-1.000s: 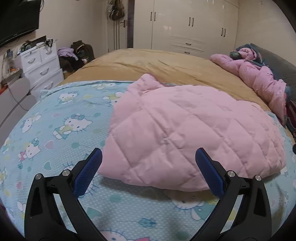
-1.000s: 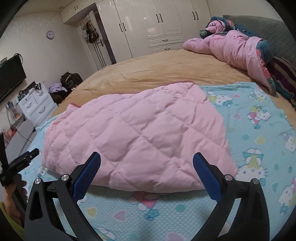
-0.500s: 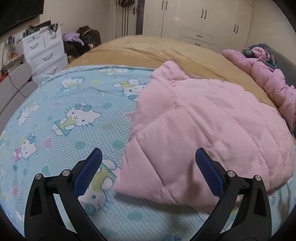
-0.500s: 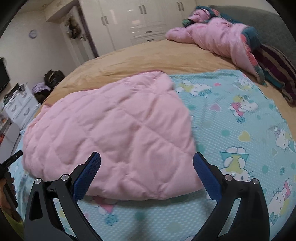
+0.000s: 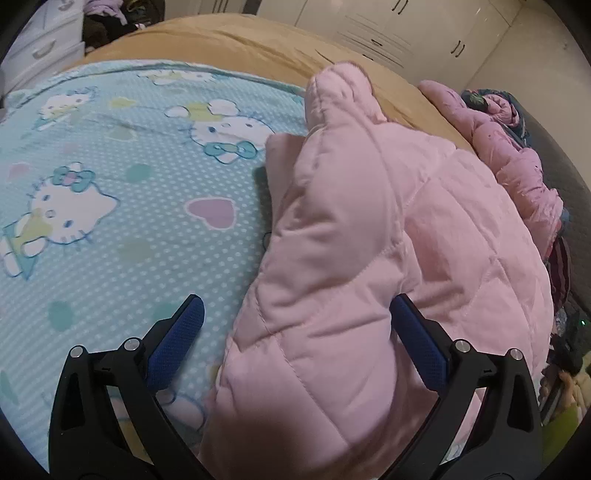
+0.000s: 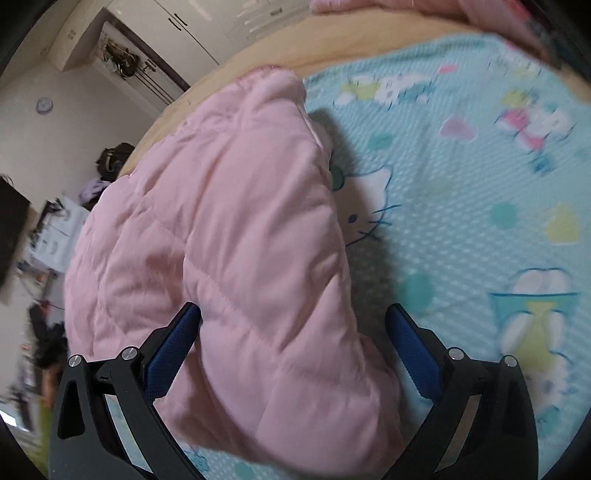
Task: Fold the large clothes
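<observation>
A pink quilted padded garment [image 5: 388,258] lies on a light blue cartoon-cat blanket [image 5: 110,206] on the bed. My left gripper [image 5: 295,339] is open, its jaws standing on either side of the garment's left near edge, close above it. The garment also shows in the right wrist view [image 6: 229,229]. My right gripper [image 6: 291,343] is open, with its jaws either side of the garment's right near edge. Neither gripper holds the fabric. The blanket shows to the right of the garment in the right wrist view [image 6: 480,203].
A tan bedspread [image 5: 240,40] covers the far part of the bed. A second pink padded garment [image 5: 517,158] lies at the far right by dark bedding. White wardrobes [image 5: 388,22] stand behind. A white drawer unit [image 5: 40,44] stands at the left.
Both grippers have moved forward and down onto the garment's near corners, the left one swinging to its left edge and the right one to its right edge. Both stay open.
</observation>
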Tool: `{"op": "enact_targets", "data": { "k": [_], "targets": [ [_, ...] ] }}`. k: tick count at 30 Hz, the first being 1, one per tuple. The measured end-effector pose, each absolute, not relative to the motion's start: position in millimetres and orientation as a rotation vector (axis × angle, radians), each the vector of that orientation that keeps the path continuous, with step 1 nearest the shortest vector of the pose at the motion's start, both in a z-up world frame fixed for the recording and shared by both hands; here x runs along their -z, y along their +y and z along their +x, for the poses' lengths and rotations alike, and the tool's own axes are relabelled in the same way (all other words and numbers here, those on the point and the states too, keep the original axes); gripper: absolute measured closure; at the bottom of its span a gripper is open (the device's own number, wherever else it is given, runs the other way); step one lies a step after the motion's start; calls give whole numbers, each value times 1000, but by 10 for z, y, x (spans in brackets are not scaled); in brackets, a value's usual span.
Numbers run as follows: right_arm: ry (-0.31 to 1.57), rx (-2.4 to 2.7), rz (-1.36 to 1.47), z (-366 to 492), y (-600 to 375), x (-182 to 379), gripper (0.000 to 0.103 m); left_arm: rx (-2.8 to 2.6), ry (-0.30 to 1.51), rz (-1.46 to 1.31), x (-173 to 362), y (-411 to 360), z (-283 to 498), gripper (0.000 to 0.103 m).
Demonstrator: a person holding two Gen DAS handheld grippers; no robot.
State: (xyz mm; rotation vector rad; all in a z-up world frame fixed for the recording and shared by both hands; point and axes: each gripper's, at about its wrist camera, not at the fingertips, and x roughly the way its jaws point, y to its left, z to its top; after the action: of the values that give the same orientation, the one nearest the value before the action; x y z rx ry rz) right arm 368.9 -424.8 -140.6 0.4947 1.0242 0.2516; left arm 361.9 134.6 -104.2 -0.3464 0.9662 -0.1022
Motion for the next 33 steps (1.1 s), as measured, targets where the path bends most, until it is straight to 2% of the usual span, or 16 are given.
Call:
{"op": "enact_targets", "data": {
  "k": [12,14,15,18,19,23,26,33],
  "targets": [
    [1050,-361,477,4056,-4083,1495,6,122,976,-307,1129,1148,3864,10],
    [1019,-386,501,4049,-4030,1487,22,151,972,-318,1120,1108,3875,21],
    [1009,-379,500,4036,-3965,1486,23,175,964,-325,1104,1086,3892,35],
    [980,-375,512,3974,-3918,1458,32,171,954,-266,1027,969,3863,47],
    [971,-377,509,3943,-3918,1438,39,170,947,-258,997,946,3843,50],
    [950,-360,478,3830,-3864,1282,54,161,930,-221,896,883,3792,58],
    [932,-352,455,3780,-3802,1165,60,156,911,-177,772,795,3729,63],
    [905,-372,474,3572,-3880,943,63,162,892,-168,569,790,3620,65]
  ]
}}
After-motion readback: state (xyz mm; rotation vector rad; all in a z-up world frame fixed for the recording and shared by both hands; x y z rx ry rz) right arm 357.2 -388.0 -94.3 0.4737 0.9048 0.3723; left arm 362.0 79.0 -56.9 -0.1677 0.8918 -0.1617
